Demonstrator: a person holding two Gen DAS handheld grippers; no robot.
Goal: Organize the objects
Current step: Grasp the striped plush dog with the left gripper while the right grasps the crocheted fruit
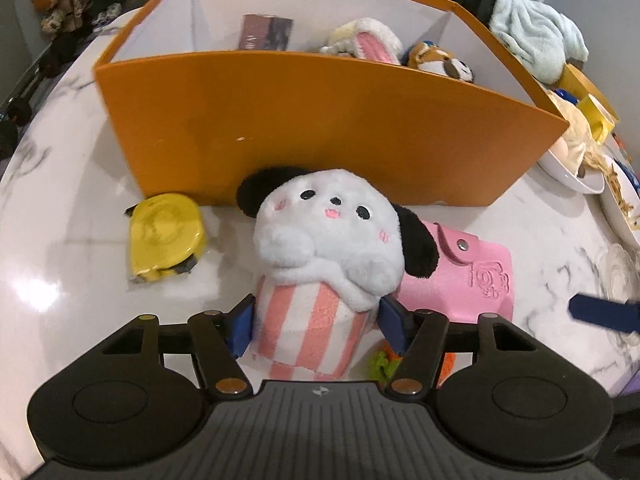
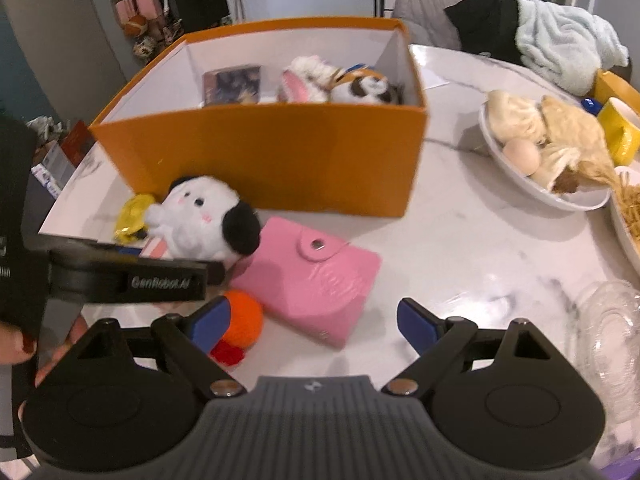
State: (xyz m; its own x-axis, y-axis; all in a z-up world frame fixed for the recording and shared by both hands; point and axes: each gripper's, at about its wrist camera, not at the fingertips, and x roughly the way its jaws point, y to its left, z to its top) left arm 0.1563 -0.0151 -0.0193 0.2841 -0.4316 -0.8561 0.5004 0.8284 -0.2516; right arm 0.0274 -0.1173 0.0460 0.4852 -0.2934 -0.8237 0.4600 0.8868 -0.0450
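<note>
A white plush dog with black ears and a pink-striped body (image 1: 328, 248) stands before the orange box (image 1: 304, 128). My left gripper (image 1: 316, 324) is closed on its striped body, blue pads touching both sides. The plush (image 2: 200, 216) also shows in the right wrist view with the left gripper over its body. My right gripper (image 2: 312, 320) is open and empty above the table, near a pink wallet (image 2: 316, 280) and an orange ball (image 2: 244, 320). The wallet (image 1: 468, 276) lies right of the plush. The box (image 2: 272, 160) holds other plush toys (image 2: 340, 82) and a card pack (image 2: 232, 84).
A yellow packet (image 1: 166, 236) lies left of the plush by the box. A white bowl of food (image 2: 548, 148), a plate of noodles (image 2: 628, 208) and a clear glass dish (image 2: 612, 332) stand at the right. Clothes (image 2: 560, 40) lie on a chair behind.
</note>
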